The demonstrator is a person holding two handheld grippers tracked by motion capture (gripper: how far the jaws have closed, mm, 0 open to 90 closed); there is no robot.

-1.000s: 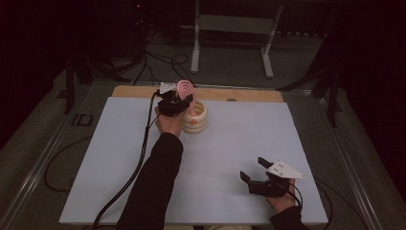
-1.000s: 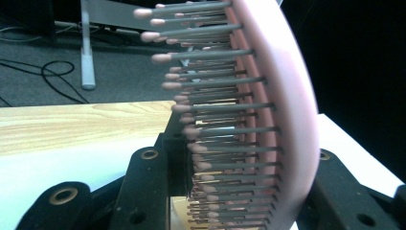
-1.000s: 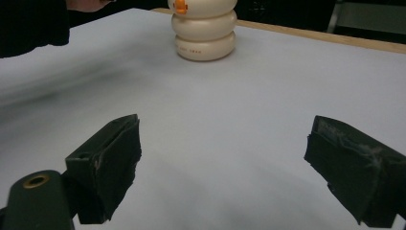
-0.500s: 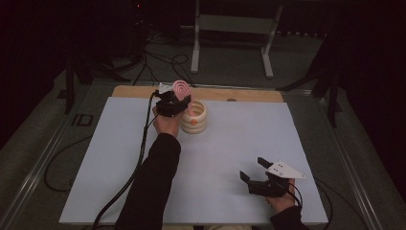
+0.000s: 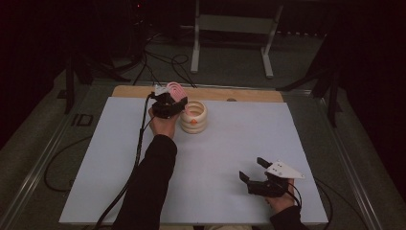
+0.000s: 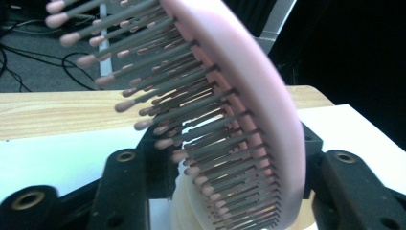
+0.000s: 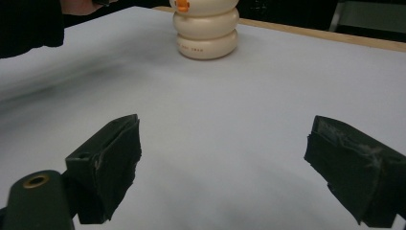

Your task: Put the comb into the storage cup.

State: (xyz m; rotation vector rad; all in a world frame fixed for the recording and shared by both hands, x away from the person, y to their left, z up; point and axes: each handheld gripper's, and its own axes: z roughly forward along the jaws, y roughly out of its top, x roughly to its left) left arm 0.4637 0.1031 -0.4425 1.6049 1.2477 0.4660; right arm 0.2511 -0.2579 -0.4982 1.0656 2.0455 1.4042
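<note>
A pink hairbrush (image 5: 176, 89) with grey bristles (image 6: 158, 105) stands upright between the jaws of my left gripper (image 5: 168, 104), at the left rim of a cream ringed holder (image 5: 194, 117). In the left gripper view the jaws of the left gripper (image 6: 230, 158) have just been opening. The brush still stands between them, with a gap on the left side. Its lower end is hidden, near the holder (image 6: 184, 211). My right gripper (image 5: 251, 168) rests open near the table's front right with nothing between the fingers (image 7: 220, 158). The holder (image 7: 206, 28) is far ahead of it.
A white sheet (image 5: 230, 139) covers the table, with a wooden strip (image 5: 249, 94) along the far edge. A black cable (image 5: 141, 143) trails from the left gripper along the sleeve. Metal stand legs (image 5: 230, 48) and floor cables lie beyond the table.
The left hand has eased slightly toward the near left, while the brush stays upright by the holder. The right gripper has not moved.
</note>
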